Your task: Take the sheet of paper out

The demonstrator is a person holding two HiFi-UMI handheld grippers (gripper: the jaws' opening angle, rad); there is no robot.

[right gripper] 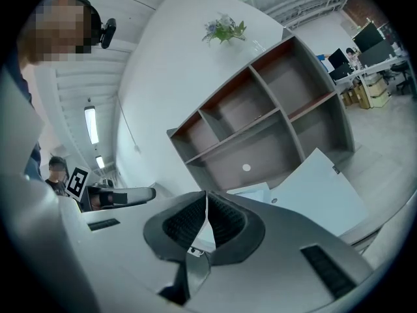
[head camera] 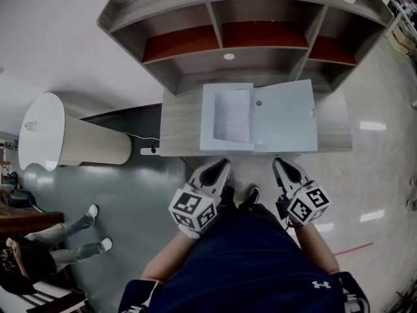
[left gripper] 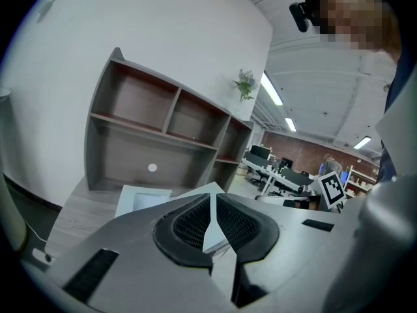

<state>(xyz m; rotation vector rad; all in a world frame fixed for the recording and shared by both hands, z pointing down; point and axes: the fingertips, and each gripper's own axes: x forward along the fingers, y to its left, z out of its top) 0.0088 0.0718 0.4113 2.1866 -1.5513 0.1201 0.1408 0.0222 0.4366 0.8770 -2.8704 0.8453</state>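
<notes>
Lying open on the grey wooden desk (head camera: 176, 132), the pale file box (head camera: 208, 119) has its lid (head camera: 287, 119) folded out flat to the right; the sheet of paper (head camera: 233, 115) rests flat inside the box's tray, touched by neither tool. The left gripper (head camera: 220, 167) is held just short of the desk's front edge, in line with the tray; its jaws are pressed together at the tips with nothing between them. The right gripper (head camera: 285, 167) is beside it, in line with the lid; its jaws are likewise closed on nothing. Both tools point toward the box, apart from it and from each other. Behind the box stands a shelf unit (head camera: 260, 18) with red-backed upper compartments; a small plant (right gripper: 225, 28) sits on top of it. A ribbed white cylinder (head camera: 78, 139) stands on the floor to the left of the desk.
</notes>
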